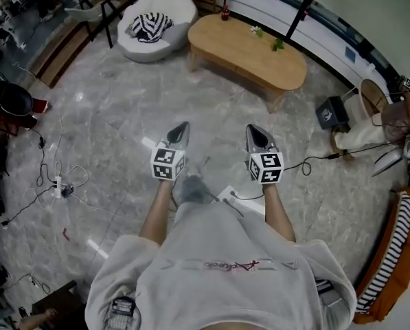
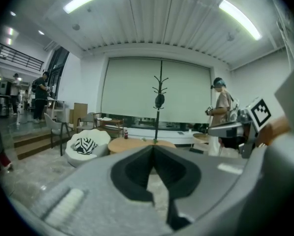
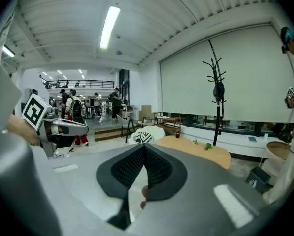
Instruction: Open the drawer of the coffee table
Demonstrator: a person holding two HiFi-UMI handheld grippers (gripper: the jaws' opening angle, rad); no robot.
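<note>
both grippers are closed and hold nothing. left gripper (image 1: 184, 126): its own view has the dark pads meeting at the tip, with only a narrow slit lower down and nothing in it. right gripper (image 1: 251, 128): the ribbed pads likewise come together at the front, empty. the two are held side by side in front of the person, tips pointing forward and a little downward, marker cubes toward the body, apart from each other and above the grey marble floor (image 1: 122, 115).

ahead of them, well apart, stands the coffee table (image 1: 249, 50), a low oval wooden one set slightly to the right of the grippers' line. no drawer can be made out on it from here. small green plants (image 1: 278, 45) sit near its far end and a red bottle (image 1: 225, 12) stands at its far edge. just left of the table is a white armchair (image 1: 170, 9) with a striped cushion (image 1: 150, 26) on it. a black coat stand (image 2: 159, 100) rises behind the table. a power strip (image 1: 58, 186) with cables lies on the floor at the left.
</note>
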